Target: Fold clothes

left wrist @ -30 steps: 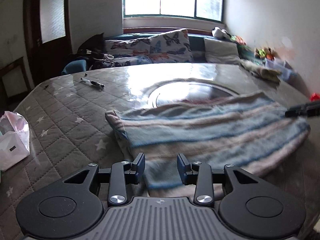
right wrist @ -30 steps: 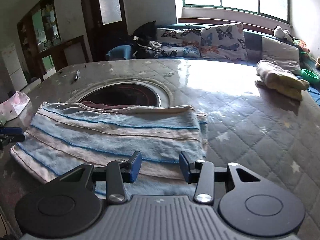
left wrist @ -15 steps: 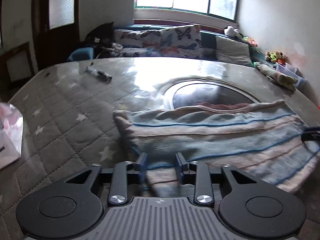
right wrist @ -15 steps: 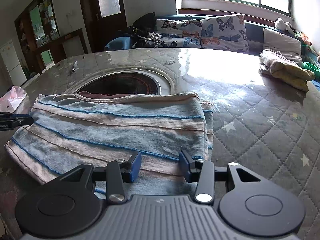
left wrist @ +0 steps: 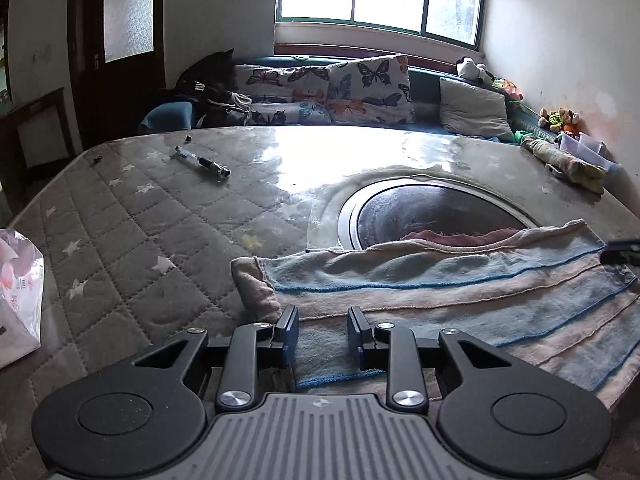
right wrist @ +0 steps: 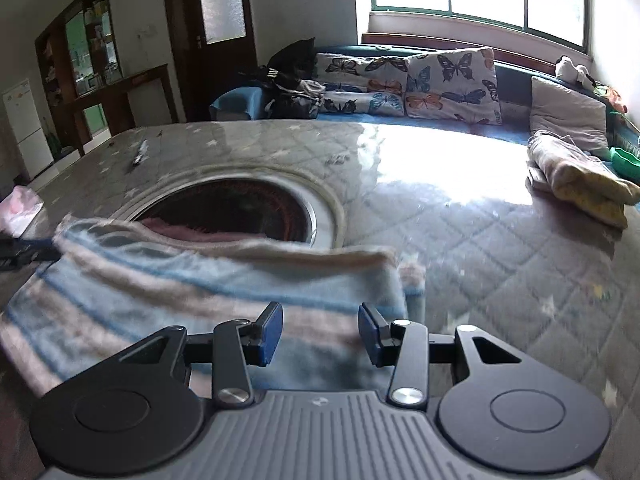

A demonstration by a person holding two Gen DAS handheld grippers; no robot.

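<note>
A folded blue, pink and white striped garment (left wrist: 460, 296) lies on the quilted grey table, its far edge over the round glass inset. It also shows in the right wrist view (right wrist: 180, 292), slightly blurred. My left gripper (left wrist: 322, 328) is open, its jaws over the garment's near left edge, cloth visible between them. My right gripper (right wrist: 320, 332) is open over the garment's near right edge. The right gripper's tip (left wrist: 620, 252) shows at the left view's right edge; the left gripper's tip (right wrist: 24, 250) shows at the right view's left edge.
A pen (left wrist: 202, 162) lies far left on the table (left wrist: 132, 248). A plastic bag (left wrist: 18, 300) sits at the left edge. A folded yellow-grey cloth (right wrist: 576, 180) lies far right. The round glass inset (left wrist: 436, 216) is mid-table. A cushioned bench stands behind.
Both grippers have moved along the garment's near edge and stayed open. The left jaws narrowed half a second ago and are wider now. The right view is motion-blurred now.
</note>
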